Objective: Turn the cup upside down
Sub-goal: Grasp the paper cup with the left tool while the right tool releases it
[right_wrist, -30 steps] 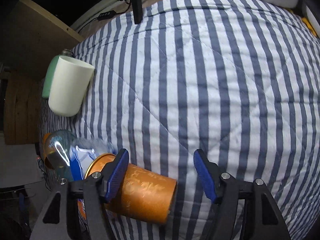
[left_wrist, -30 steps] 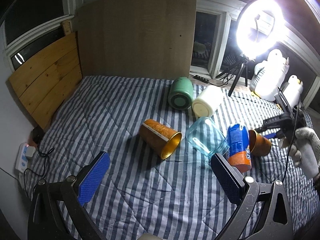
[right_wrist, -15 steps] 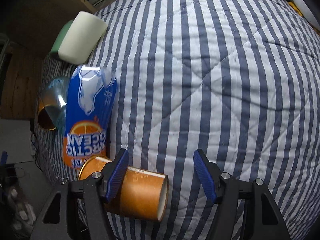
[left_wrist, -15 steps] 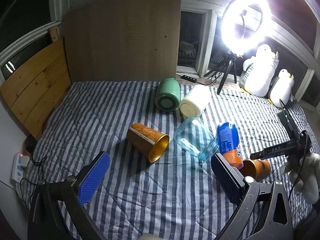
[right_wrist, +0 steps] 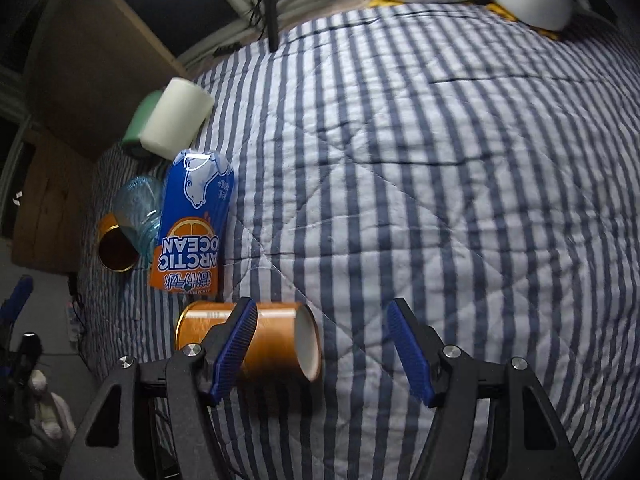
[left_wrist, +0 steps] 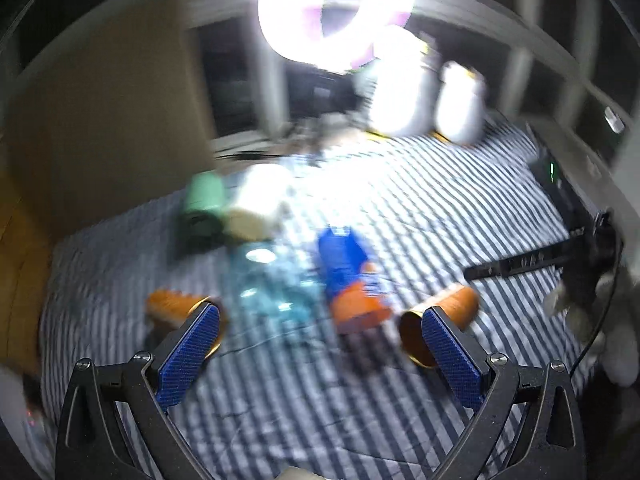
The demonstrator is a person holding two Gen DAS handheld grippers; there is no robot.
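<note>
Now heavily motion-blurred in the left wrist view, unlike the sharp picture half a second ago; ring light (left_wrist: 336,12) shifted from upper right toward top centre, row of lying vessels shifted nearer the lower half of the view. Left tongs (left_wrist: 320,354) released, blue pads spread wide, nothing between them, hovering above the striped bed (left_wrist: 440,208). Right tongs (right_wrist: 322,346) likewise released, pads well apart, empty. Orange cup (right_wrist: 256,344) on its side on the bed, partly behind the left-hand pad (right_wrist: 234,346) of the right tongs, pale closed end pointing into the gap between the pads, open gold-rimmed end pointing away to the left; contact between pad and cup not determinable. Compared with half a second ago, more of the cup visible to the right of that pad, and the whole scene lower in the right wrist view. Same cup (left_wrist: 440,318) seen in the left wrist view behind the right-hand pad of the left tongs, open mouth facing the camera. Blue and orange can (right_wrist: 194,224) lying just beyond the cup, clear blue glass (right_wrist: 138,212) beside it, second orange cup (right_wrist: 116,246) further left, white cup (right_wrist: 178,124) and green cup (right_wrist: 140,120) touching side by side at the far end.
</note>
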